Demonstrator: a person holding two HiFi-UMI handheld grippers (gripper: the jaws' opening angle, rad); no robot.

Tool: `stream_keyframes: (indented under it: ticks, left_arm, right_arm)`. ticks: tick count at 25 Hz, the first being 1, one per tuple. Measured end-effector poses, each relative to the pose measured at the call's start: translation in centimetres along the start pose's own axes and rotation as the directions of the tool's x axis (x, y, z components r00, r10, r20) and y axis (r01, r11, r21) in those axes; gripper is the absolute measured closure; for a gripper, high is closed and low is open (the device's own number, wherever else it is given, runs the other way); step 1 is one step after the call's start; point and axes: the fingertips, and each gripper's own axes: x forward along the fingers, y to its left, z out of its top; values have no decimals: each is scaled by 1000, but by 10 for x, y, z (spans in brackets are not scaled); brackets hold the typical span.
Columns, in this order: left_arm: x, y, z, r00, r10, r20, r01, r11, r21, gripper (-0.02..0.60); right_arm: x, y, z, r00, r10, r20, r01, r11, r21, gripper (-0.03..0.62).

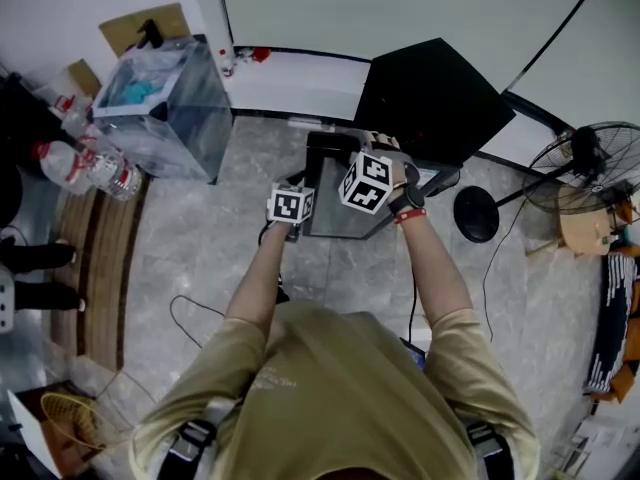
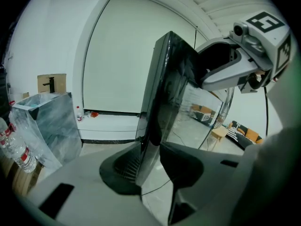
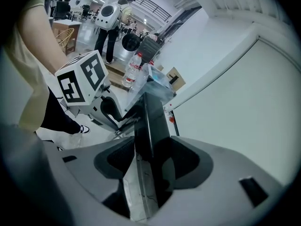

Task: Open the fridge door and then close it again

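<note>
- Your left gripper (image 2: 149,167) and right gripper (image 3: 149,163) both have their jaws clamped on the edge of the fridge door (image 2: 169,84).
- The panel looks stiff, glossy and probably slippery, so hold its free edge and swing it steadily.

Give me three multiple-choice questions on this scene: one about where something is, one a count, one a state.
1. In the head view, the fan stands where against the fridge? A left; B right; C on top.
2. How many tools have the fridge door between their jaws? A none; B one; C two.
3. The fridge door is: A shut; B open; C removed.
Answers: B, the fan is right of it; C, left tool and right tool both straddle its edge; B, it stands swung out from the fridge.
</note>
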Motion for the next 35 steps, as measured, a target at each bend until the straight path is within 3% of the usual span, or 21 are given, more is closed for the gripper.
stream_keyframes:
  ticks: [26, 35]
  left_arm:
    - [-59, -54, -55, 990, 131, 54, -125, 987, -105, 451]
    - [-82, -76, -75, 979, 197, 43, -193, 976, -99, 460]
  right_arm:
    - [-53, 63, -5, 996, 46, 83, -35, 991, -126, 342]
    - [-73, 86, -4, 994, 45, 103, -28, 987, -160, 332]
